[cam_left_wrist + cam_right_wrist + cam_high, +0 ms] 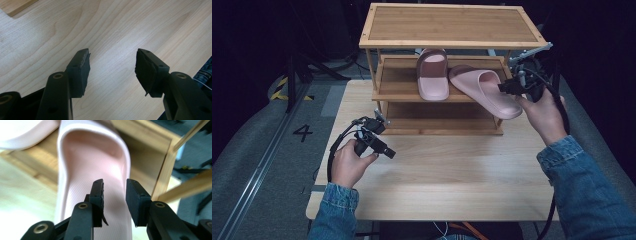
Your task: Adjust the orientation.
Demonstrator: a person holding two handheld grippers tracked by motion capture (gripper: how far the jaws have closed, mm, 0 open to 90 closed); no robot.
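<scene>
- We see two pink slippers on the middle shelf of a wooden rack (377, 42), which stands on the surface (452, 170).
- The first slipper (432, 75) lies flat and straight on that shelf, so we think that one is done.
- The second slipper (484, 90) lies slanted, and its heel end pokes out past the front edge of the shelf (it looks only half put away).
- Our right gripper (503, 88) is at the heel of the second slipper. In the right gripper view its jaws are spread a little and hang above the slipper's sole (100, 167), and they press on nothing.
- We guess the slanted slipper has just been set down. What may be left is to push it straight beside the first one.
- Our left gripper (390, 153) waits low over the bare surface in front of the rack. Its jaws are spread wide with nothing between them.
- Counting: two slippers, one rack with three shelves (top, middle, bottom), two grippers and two hands in blue denim sleeves.
</scene>
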